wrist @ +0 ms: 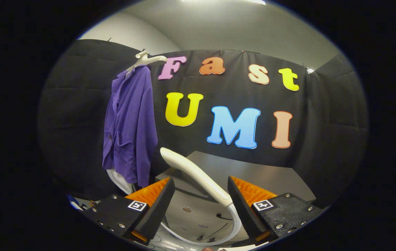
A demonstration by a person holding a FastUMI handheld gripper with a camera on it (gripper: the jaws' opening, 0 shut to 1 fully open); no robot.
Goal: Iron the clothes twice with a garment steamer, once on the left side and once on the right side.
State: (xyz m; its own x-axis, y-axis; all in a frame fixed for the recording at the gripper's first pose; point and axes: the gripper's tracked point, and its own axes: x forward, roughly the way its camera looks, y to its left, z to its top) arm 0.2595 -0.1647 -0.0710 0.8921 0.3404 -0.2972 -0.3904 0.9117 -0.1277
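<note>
A purple jacket (130, 129) hangs on a white hanger (145, 60) against the black booth wall, up and to the left beyond the fingers. The white steamer handle (191, 172) slants up to the left between the fingers, its tip pointing toward the jacket's lower hem. Its lower end lies close against the right finger (241, 205), while the left finger (157, 202) stands apart from it. A pale hose (198, 241) loops from the handle's base down under the fingers. My gripper (200, 181) is open around the handle.
A grey cabinet (253, 174) stands below and behind the handle, against the black wall. A white piece of cloth (117, 181) hangs under the jacket's hem. Small items lie low at the left by the left finger.
</note>
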